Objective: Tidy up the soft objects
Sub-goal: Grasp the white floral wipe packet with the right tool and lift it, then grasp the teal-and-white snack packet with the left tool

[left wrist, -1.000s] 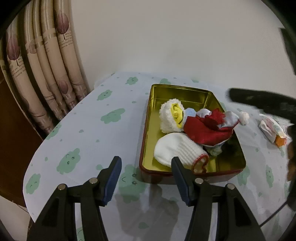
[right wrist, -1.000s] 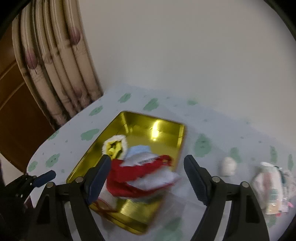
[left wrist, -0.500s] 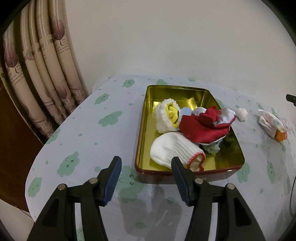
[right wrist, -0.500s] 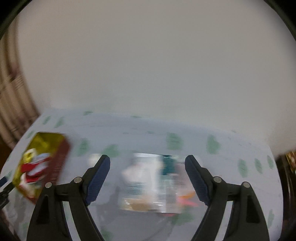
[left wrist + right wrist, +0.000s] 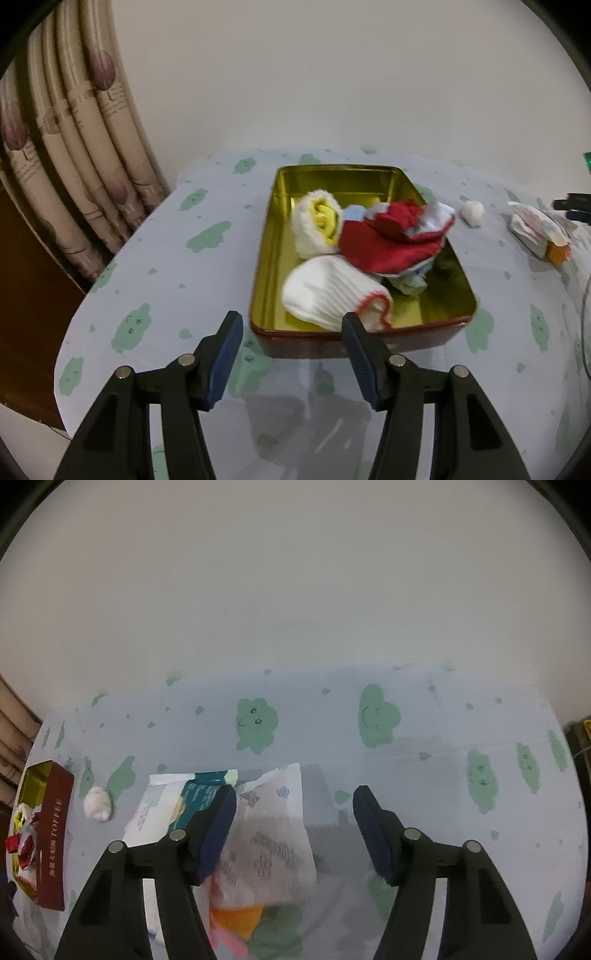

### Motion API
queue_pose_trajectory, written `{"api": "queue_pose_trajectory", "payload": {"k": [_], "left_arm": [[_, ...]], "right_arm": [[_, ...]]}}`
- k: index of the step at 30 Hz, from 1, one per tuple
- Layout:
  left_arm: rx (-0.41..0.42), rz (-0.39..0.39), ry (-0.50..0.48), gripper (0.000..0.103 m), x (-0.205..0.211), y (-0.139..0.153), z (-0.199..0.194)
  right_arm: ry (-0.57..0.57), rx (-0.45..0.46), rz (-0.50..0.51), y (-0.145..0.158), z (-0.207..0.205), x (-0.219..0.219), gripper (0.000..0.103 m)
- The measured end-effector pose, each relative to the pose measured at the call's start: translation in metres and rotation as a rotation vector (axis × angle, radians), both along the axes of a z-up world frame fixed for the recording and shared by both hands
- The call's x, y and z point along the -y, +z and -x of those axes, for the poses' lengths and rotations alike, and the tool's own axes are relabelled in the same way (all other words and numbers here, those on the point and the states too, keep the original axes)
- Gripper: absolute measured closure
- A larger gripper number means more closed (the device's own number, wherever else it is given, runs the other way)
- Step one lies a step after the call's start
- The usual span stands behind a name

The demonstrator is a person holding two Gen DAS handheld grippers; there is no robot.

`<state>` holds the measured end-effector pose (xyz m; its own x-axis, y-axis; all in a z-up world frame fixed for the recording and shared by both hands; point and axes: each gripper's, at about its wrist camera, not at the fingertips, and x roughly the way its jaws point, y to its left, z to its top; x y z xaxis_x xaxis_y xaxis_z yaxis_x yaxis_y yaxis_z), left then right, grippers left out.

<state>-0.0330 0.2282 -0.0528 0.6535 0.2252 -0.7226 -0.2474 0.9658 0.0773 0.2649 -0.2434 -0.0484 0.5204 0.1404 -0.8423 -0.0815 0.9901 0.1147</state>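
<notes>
One gold tin [image 5: 373,177] was seen on the cloud-print tablecloth [image 5: 177,266], its long axis running from 6 toward 12 o'clock in the left wrist view, the near red wall facing the camera. Four soft things were counted inside it: a white fleece piece with yellow lining [image 5: 319,225] at the tin's 10 o'clock, a red cloth [image 5: 388,247] at centre, a white knitted mitten with a red hem [image 5: 332,297] at 7 o'clock with its cuff turned toward 4 o'clock, and a pale blue scrap [image 5: 410,284] under the red cloth. One white pompom [image 5: 472,213] lay on the cloth just outside the tin at 2 o'clock, and one folded printed packet [image 5: 535,234] lay farther out at 3 o'clock. A pleated curtain [image 5: 74,158] hung at 9 o'clock. The left gripper [image 5: 291,350] was held low before the tin's near wall, levelled forward, its jaws spread apart with nothing between them. The right gripper [image 5: 293,830] was angled down over the packet, its jaws likewise spread wide, its left finger [image 5: 216,830] over the packet's teal part; whether anything was touched could not be told.
</notes>
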Motion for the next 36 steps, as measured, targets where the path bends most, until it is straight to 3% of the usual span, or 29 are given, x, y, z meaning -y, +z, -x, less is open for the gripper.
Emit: {"api": "queue_pose_trajectory", "payload": {"k": [6,9,11,14,24,30,36], "left_arm": [[-0.023,-0.028,-0.006,0.046,0.010,0.001,-0.001],[-0.028,-0.041,-0.008,0.046,0.012,0.004,-0.005],[-0.027,-0.061,-0.001,0.046,0.014,0.004,-0.009],[-0.023,-0.051,0.000,0.046,0.017,0.007,-0.013],[-0.001,-0.056,-0.105,0.046,0.057,0.021,-0.025],[-0.003,-0.013,-0.231,0.046,0.101,0.027,-0.040],[-0.064,0.073,-0.358,0.046,0.151,0.022,-0.069]], "right_arm": [[0.053,-0.039,-0.018,-0.025,-0.008,-0.013,0.043],[0.108,-0.019,-0.010,-0.027,-0.001,-0.025,0.058],[0.158,0.008,0.006,-0.025,0.008,-0.036,0.074],[0.204,0.055,0.042,-0.020,0.024,-0.048,0.082],[0.242,0.193,0.002,0.011,0.085,-0.052,0.088],[0.284,0.176,-0.088,0.019,0.125,-0.036,0.088],[0.280,0.166,-0.073,0.006,0.172,-0.012,0.088]]}}
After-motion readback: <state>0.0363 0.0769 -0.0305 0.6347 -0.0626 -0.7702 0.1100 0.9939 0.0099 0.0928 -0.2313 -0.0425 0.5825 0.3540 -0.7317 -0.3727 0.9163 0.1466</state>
